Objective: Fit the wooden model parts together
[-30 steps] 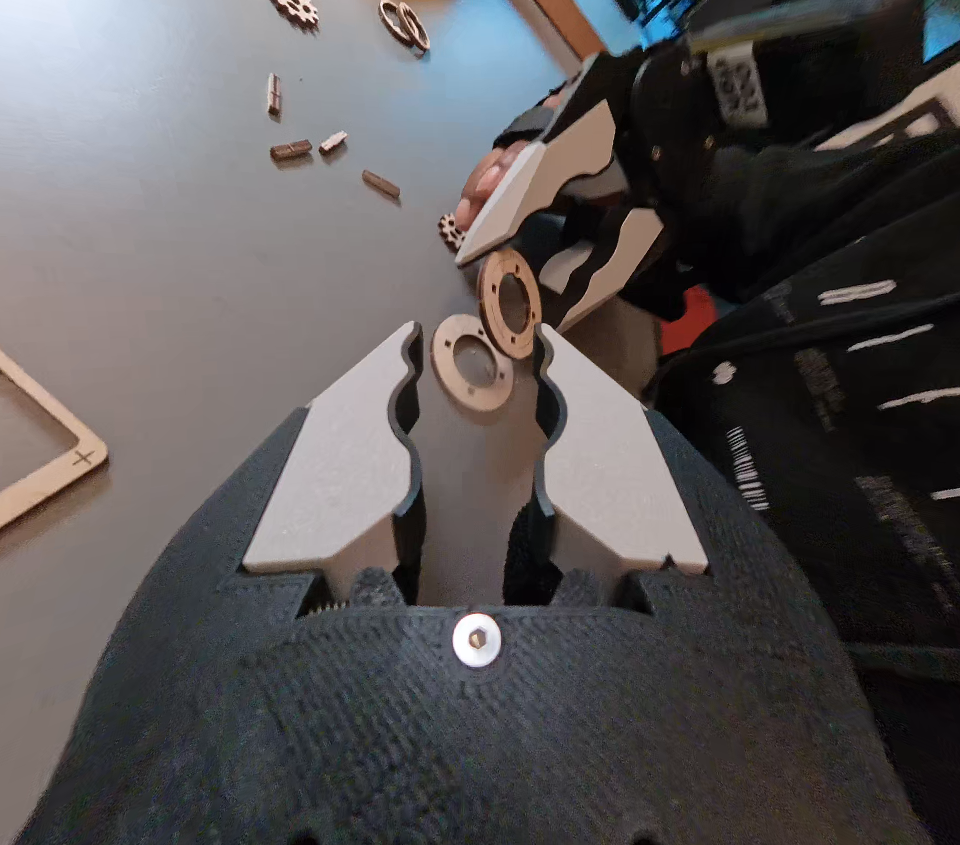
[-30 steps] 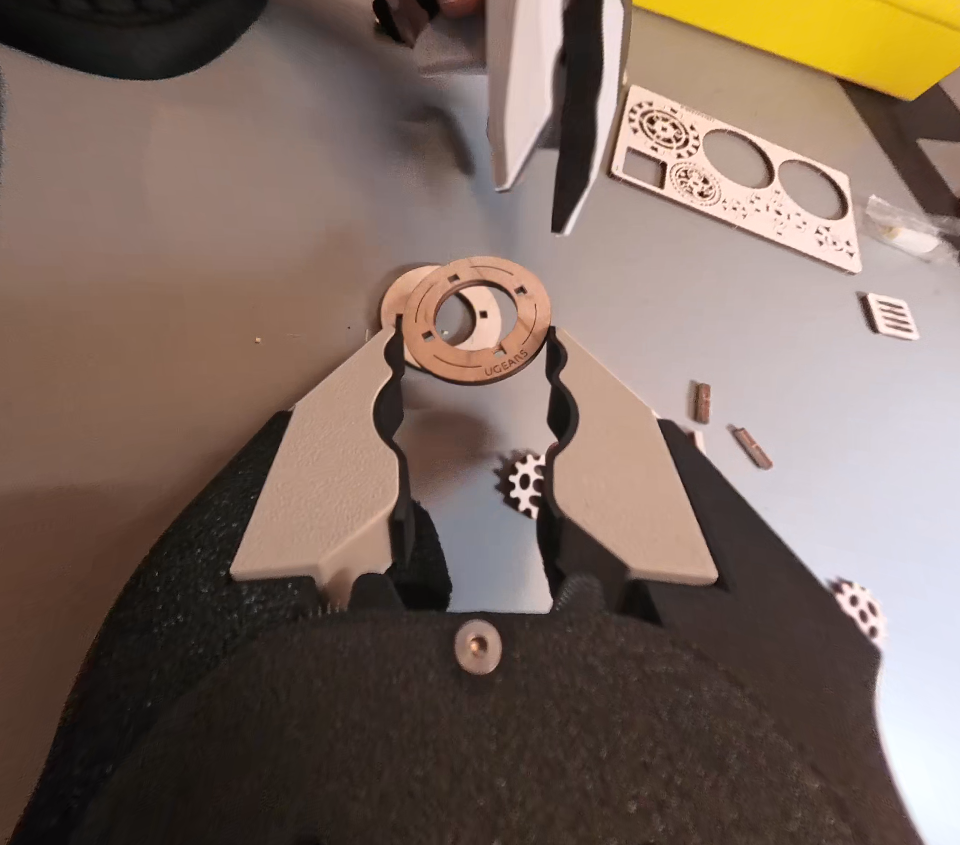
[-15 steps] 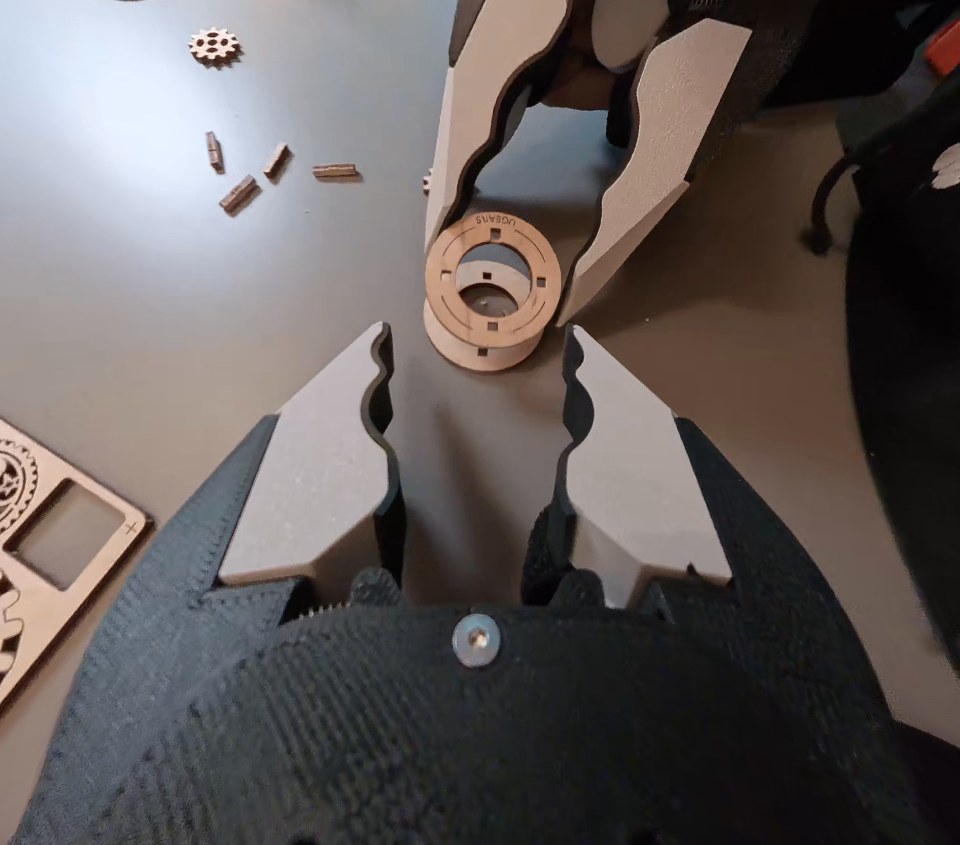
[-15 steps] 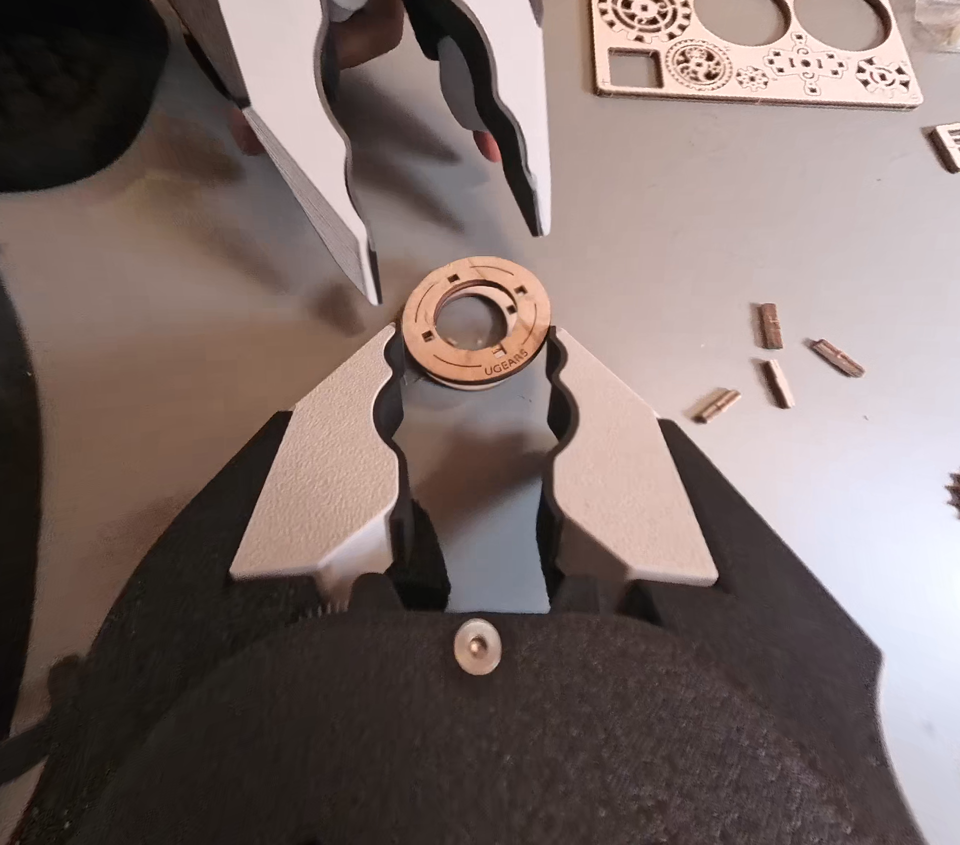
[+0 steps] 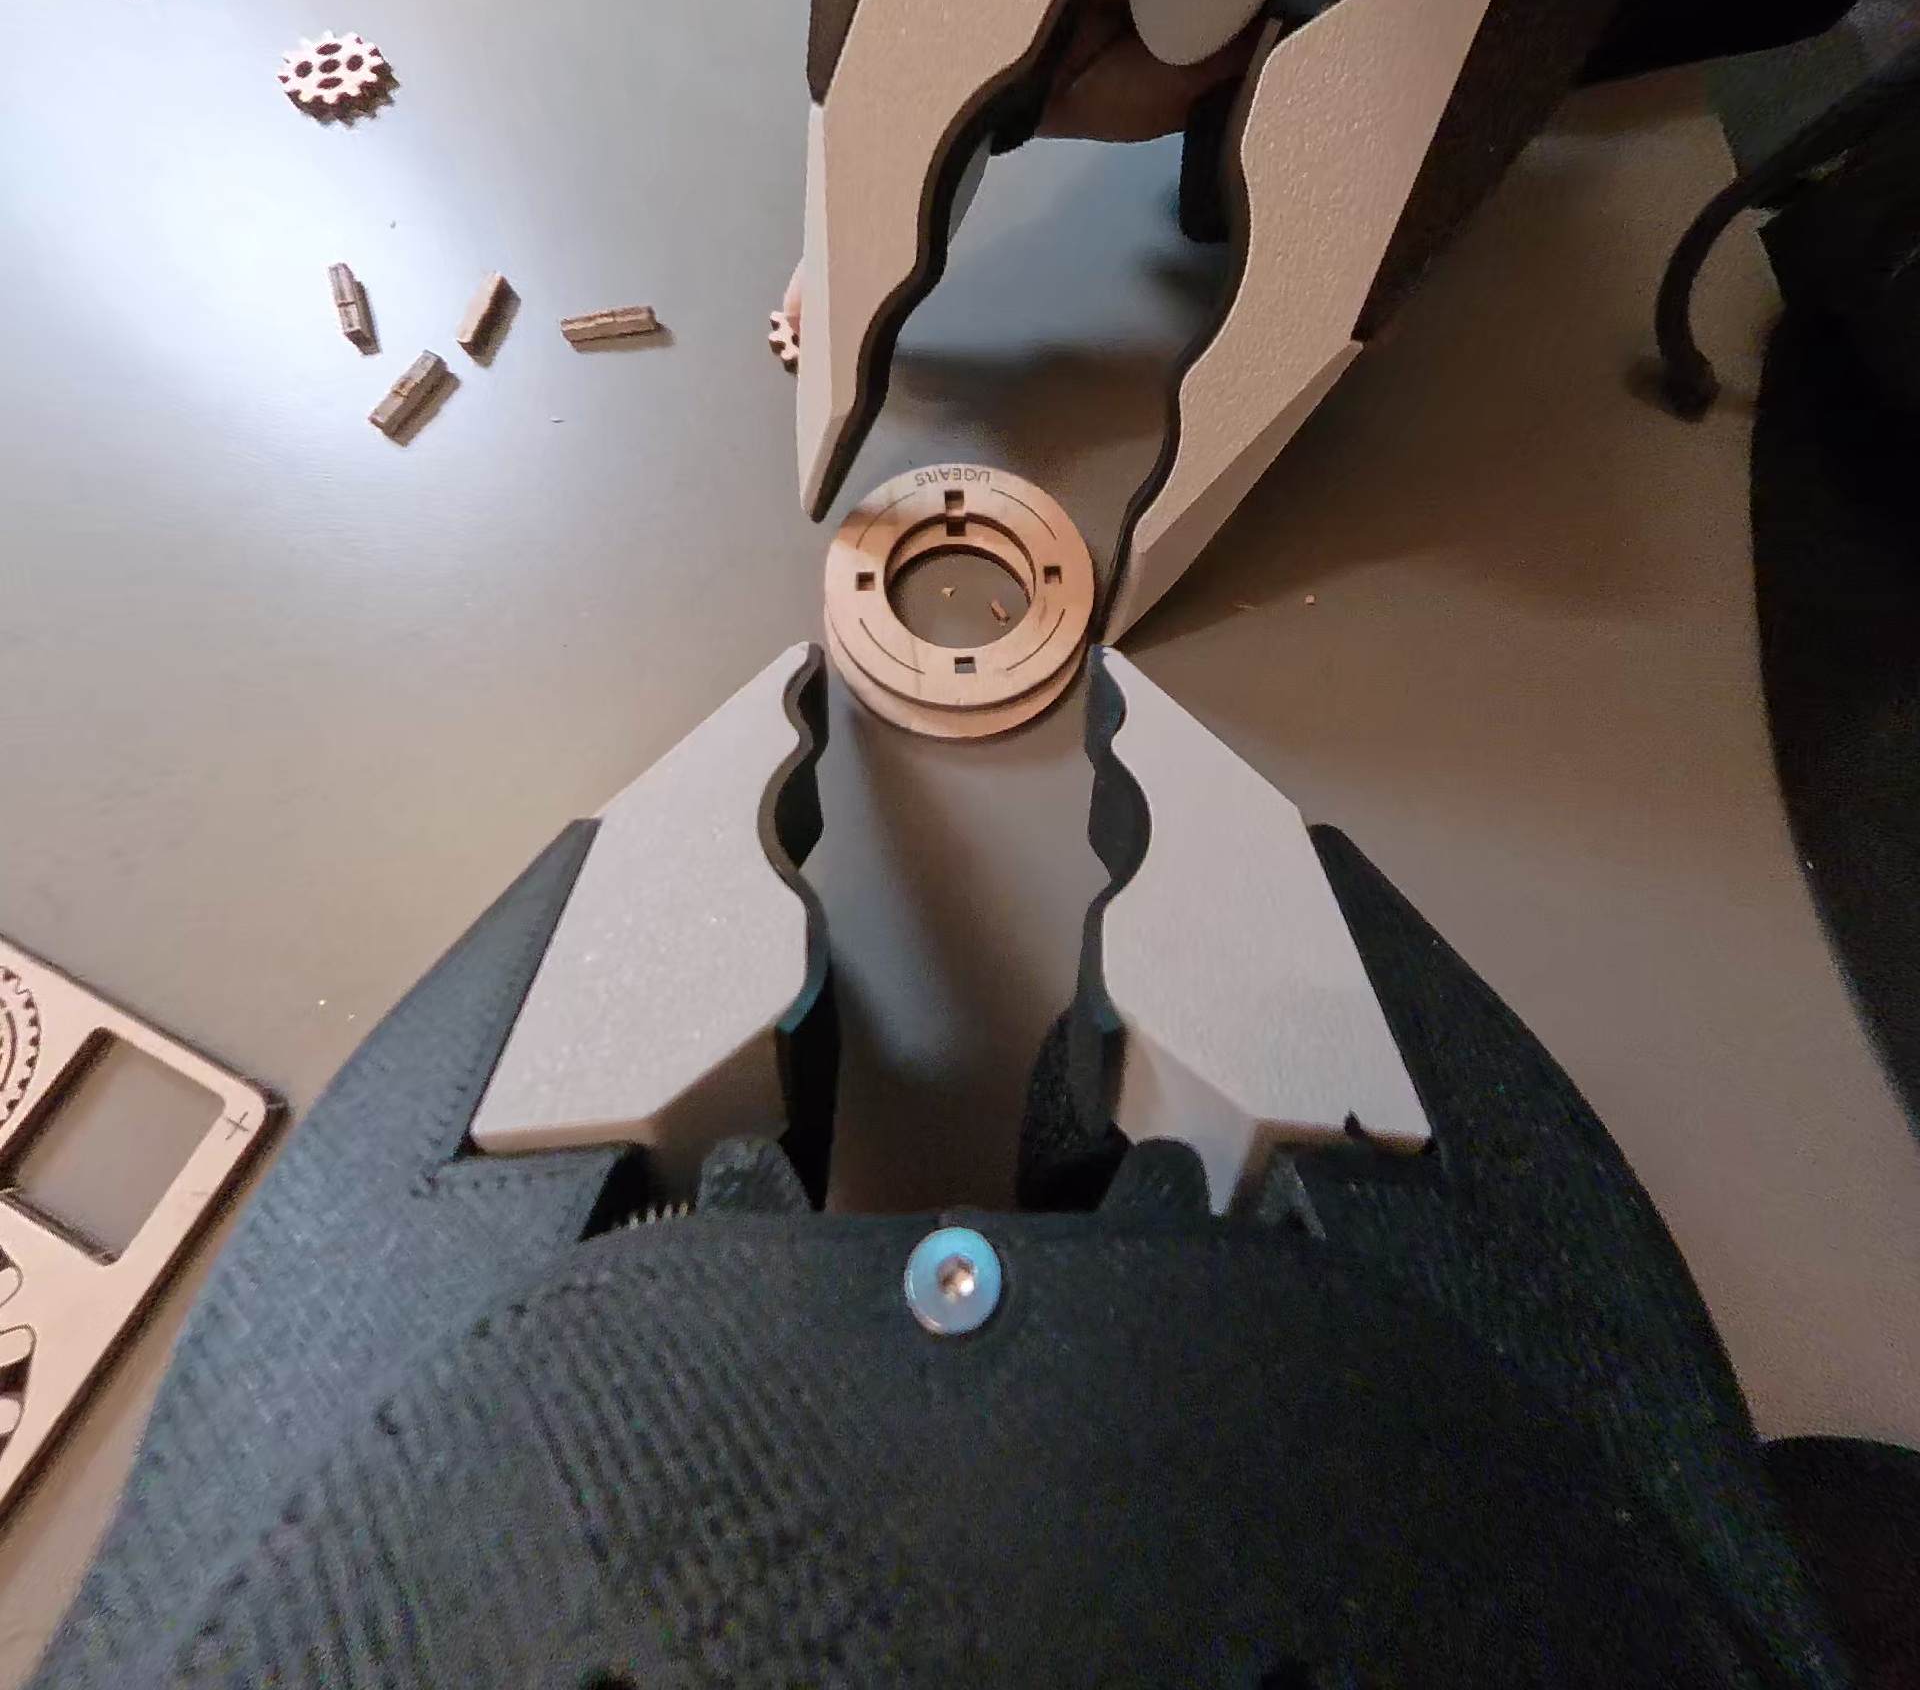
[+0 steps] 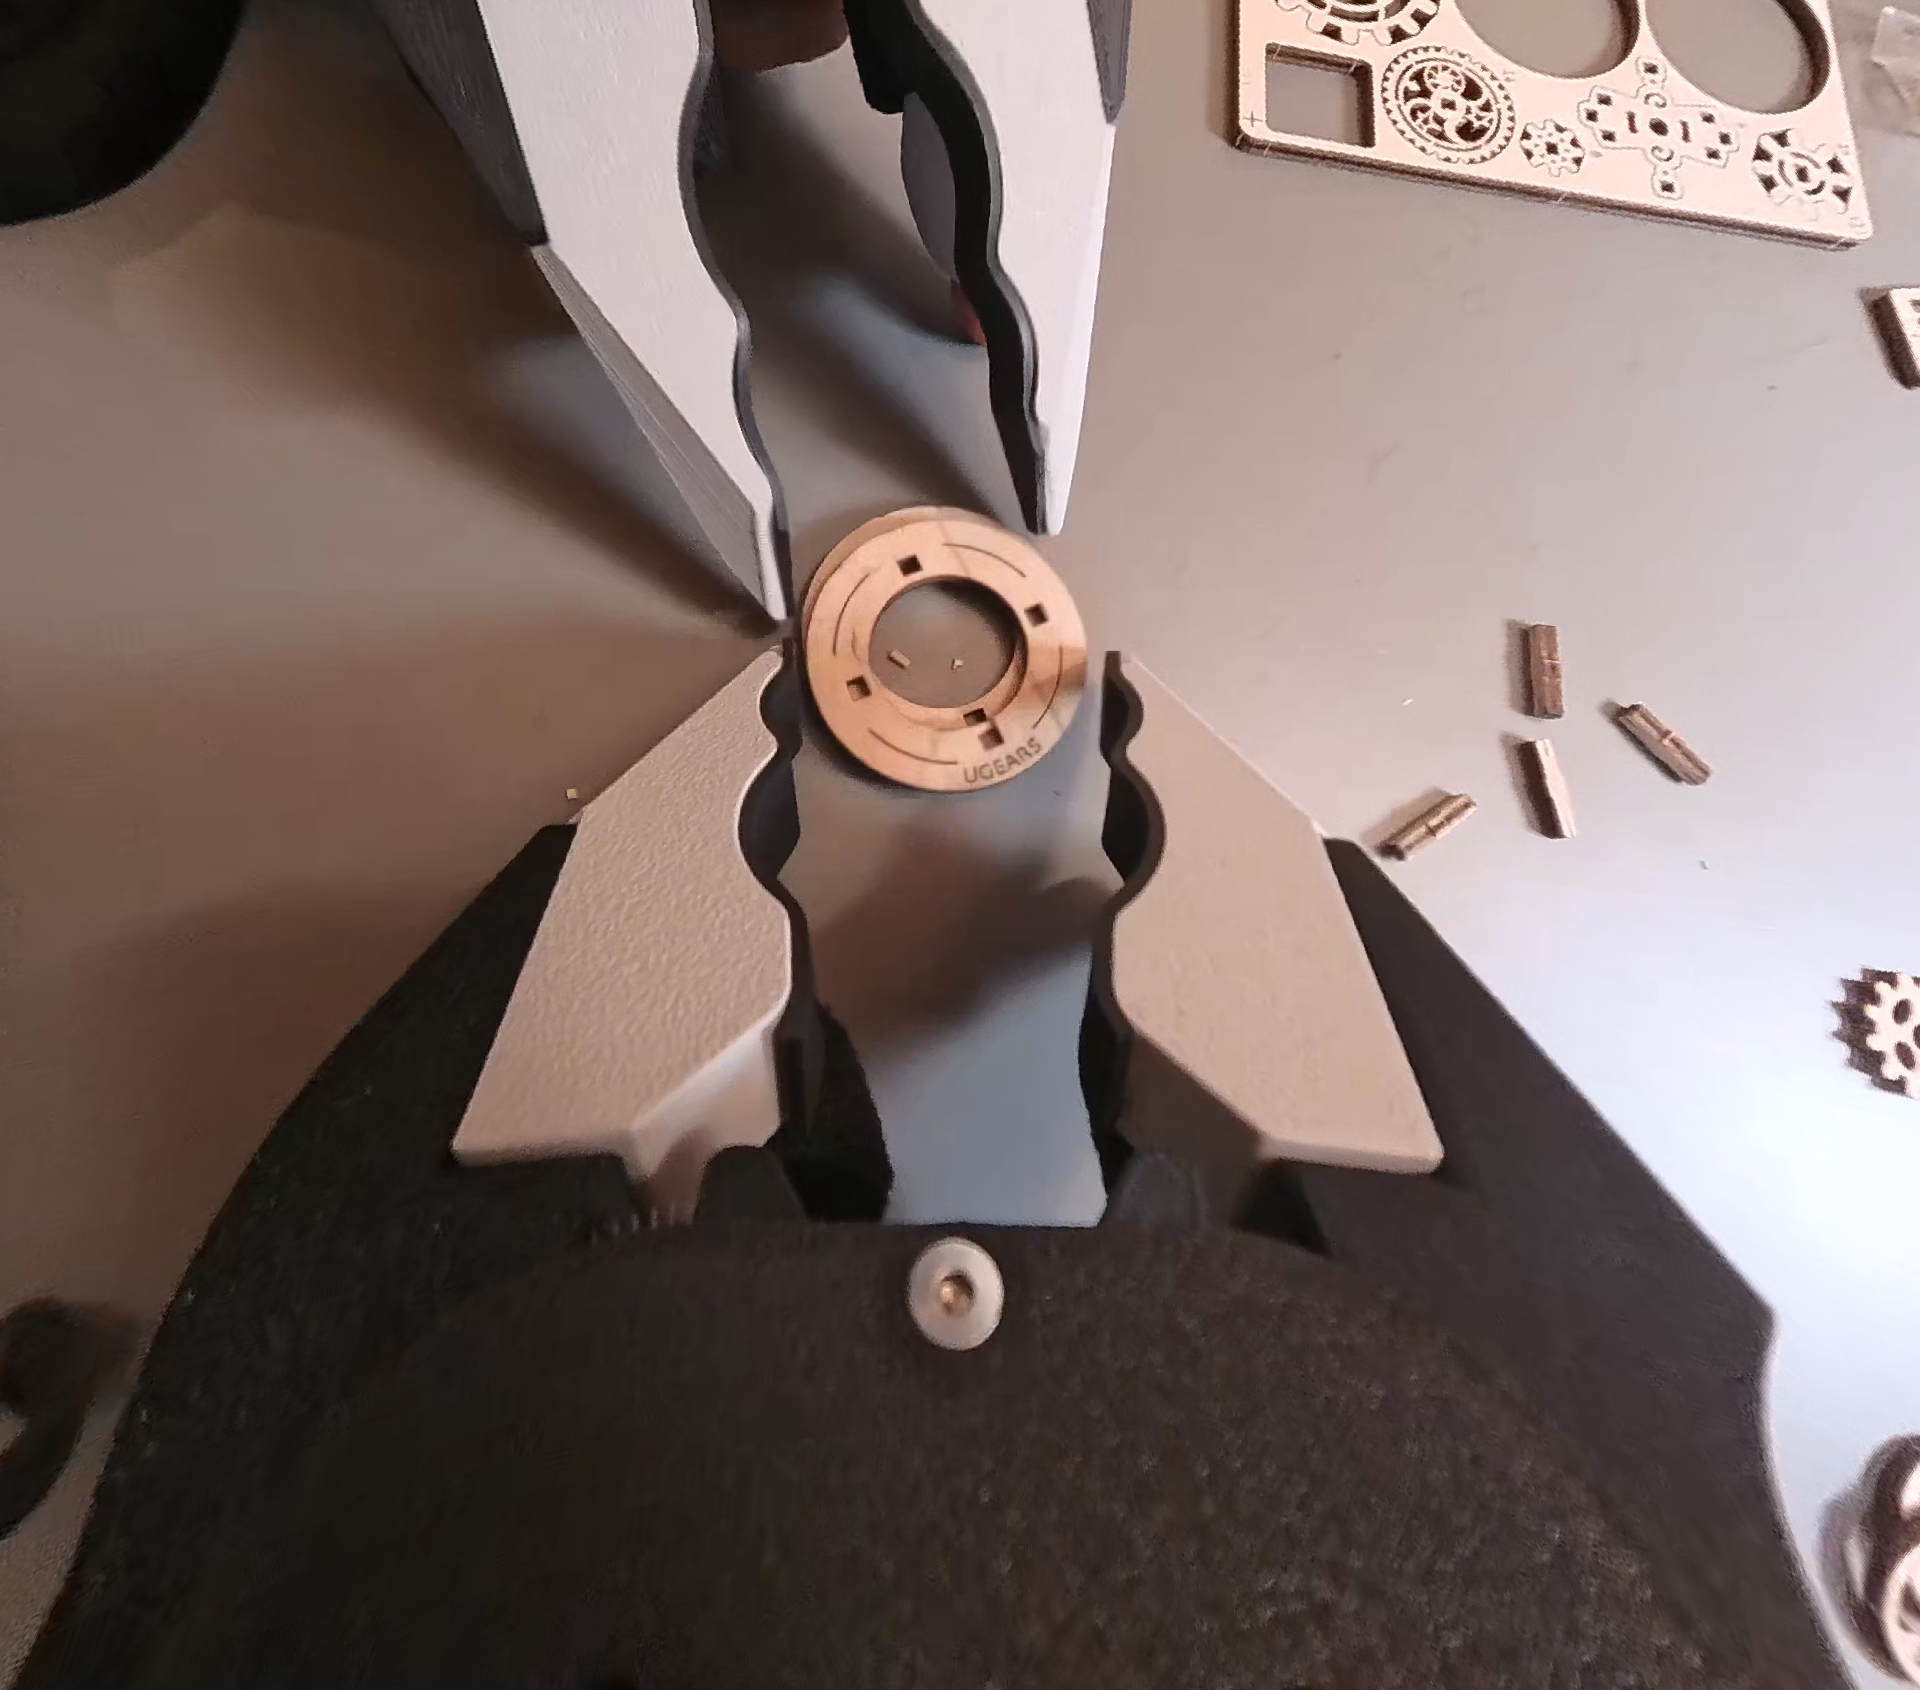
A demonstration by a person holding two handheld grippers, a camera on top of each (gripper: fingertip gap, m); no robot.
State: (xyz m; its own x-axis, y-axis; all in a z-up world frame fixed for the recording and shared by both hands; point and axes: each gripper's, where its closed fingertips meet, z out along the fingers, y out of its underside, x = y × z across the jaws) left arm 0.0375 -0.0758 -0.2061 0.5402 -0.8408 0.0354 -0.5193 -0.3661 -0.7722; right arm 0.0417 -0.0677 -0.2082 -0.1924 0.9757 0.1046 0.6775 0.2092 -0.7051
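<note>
Two flat round wooden rings with square slots (image 5: 958,606) lie stacked on the grey tabletop (image 5: 312,653), the upper one slightly offset. Left gripper (image 5: 956,666) and right gripper (image 6: 945,674) face each other, both spread open, tips flanking the stack, holding nothing. Risk, judged: an uneven squeeze could skid the upper ring off, so the slots misalign. Small wooden pegs (image 6: 1538,747) lie well apart.
</note>
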